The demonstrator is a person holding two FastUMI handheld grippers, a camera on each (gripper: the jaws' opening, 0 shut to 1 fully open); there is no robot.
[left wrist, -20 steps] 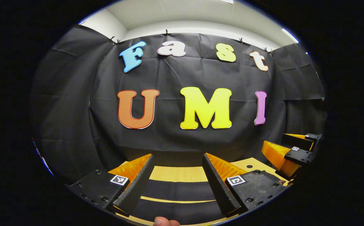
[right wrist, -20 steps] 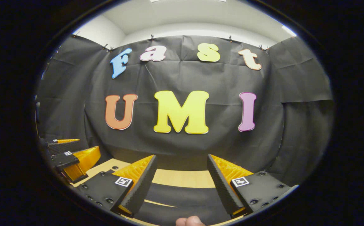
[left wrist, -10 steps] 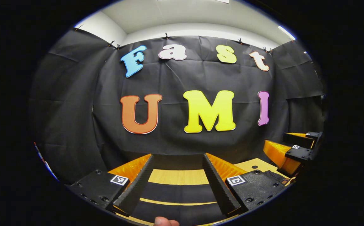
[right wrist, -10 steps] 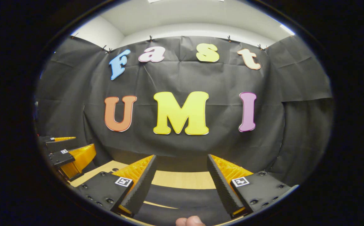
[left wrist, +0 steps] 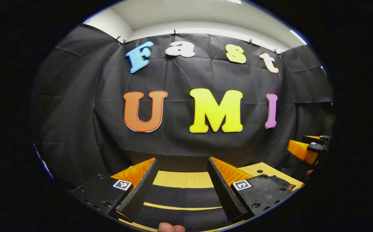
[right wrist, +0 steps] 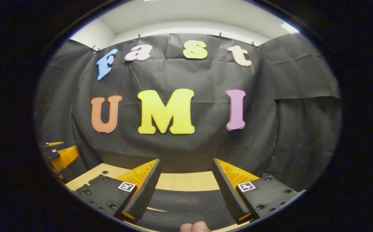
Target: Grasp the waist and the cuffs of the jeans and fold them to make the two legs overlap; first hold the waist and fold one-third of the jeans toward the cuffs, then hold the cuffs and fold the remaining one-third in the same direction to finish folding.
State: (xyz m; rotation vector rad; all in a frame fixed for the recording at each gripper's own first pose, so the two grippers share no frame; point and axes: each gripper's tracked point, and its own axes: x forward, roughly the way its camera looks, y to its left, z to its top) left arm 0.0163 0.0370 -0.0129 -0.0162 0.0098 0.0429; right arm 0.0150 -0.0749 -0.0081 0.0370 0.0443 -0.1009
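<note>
Both claws are held up and look at the black wall, not down at the work. In the left gripper view the left claw [left wrist: 181,183] sits at the bottom centre with its fingers spread wide and nothing between them; the right claw [left wrist: 305,149] shows at the right edge of the frame, too small to tell its state there. In the right gripper view the right claw [right wrist: 186,185] is also spread and empty at the bottom centre, and the left claw [right wrist: 56,154] shows at the left edge. The jeans [left wrist: 181,196] seem to be the dark cloth lying flat on the bench [left wrist: 181,178] at the bottom of the frame, under and between the fingers; I cannot tell which part is waist or cuff. A fingertip [left wrist: 170,227] shows at the very bottom edge. I judge no grasp is made yet. The risk is that the claws go down while the cloth edge is almost out of sight, so they can pinch only one layer, or miss the waist, and the legs will not overlap evenly.
</note>
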